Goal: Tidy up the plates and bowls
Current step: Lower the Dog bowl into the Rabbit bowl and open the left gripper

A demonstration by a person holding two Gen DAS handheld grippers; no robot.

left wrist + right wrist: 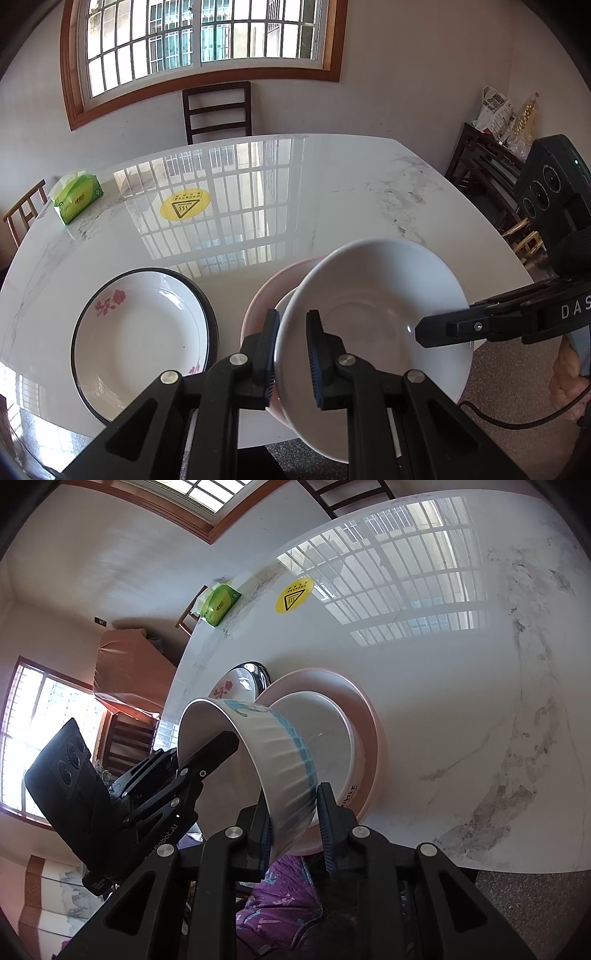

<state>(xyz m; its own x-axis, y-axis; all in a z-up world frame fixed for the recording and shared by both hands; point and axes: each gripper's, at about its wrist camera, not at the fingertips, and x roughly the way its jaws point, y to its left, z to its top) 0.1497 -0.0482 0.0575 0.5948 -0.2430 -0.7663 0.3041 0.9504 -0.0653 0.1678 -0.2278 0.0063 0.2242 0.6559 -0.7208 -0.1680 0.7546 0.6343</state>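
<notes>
My left gripper (291,354) is clamped nearly closed on the near rim of the white bowl (373,325); my right gripper (295,823) pinches its opposite rim. I hold the bowl tilted above a pink plate (365,716) with another bowl (332,716) in it. Beside it sits the flowered plate (144,339) on the marble table (332,184); farther off, a tissue pack (77,197).

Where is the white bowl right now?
Both wrist views show the white bowl tilted, held by both grippers above the pink plate, right of the rose plate.
</notes>
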